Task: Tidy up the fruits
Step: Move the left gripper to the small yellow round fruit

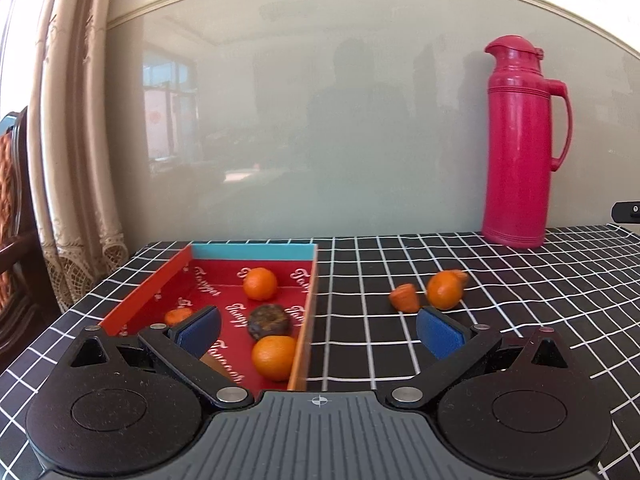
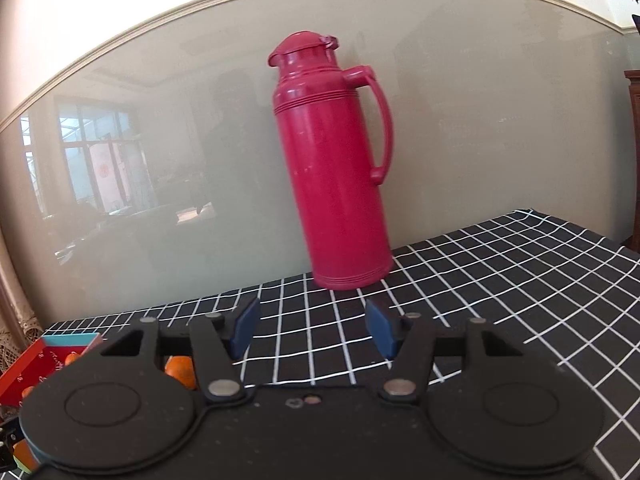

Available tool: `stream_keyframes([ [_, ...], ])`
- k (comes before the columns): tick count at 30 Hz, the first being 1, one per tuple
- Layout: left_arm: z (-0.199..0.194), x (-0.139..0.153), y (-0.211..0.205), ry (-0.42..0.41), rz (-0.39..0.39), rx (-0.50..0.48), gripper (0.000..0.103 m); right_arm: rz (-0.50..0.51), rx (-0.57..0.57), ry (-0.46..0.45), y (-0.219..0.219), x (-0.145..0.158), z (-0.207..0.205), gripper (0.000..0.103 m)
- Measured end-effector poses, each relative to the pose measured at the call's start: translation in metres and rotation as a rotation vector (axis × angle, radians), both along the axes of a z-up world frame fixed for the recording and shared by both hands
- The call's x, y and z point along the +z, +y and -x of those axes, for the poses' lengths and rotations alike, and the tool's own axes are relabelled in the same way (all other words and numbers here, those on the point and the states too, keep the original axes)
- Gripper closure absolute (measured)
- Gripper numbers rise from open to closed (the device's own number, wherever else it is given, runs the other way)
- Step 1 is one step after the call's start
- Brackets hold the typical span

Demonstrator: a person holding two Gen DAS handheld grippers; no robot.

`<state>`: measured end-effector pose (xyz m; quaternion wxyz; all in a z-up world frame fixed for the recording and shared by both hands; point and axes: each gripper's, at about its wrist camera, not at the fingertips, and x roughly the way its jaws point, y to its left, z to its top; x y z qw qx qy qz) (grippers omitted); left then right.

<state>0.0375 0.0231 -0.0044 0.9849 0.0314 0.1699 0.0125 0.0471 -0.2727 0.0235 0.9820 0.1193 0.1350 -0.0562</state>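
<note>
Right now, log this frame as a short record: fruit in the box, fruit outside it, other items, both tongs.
box: red tray, left on checked cloth
fruit inside: two whole oranges, one dark fruit, orange pieces
fruit outside: orange, orange piece
other: red flask, upright
left tongs: open, empty
right tongs: open, empty

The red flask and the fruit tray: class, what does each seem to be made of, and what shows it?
Red flask: probably moulded plastic, semi-gloss; the ribbed bands and one-piece handle suggest so. Fruit tray: likely printed cardboard, matte; thin flat walls with sharp folded corners.
</note>
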Motion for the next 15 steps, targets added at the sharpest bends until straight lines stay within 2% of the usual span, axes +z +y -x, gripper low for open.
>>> stream_keyframes([
  [6, -0.004, -0.004, -0.025, 0.012, 0.001, -0.048, 0.000, -0.004, -0.040, 0.002, -0.022, -0.003, 0.008, 0.045],
  [15, -0.026, -0.020, -0.058, 0.096, 0.007, -0.124, 0.001, -0.004, -0.117, 0.004, -0.057, -0.007, 0.022, 0.041],
])
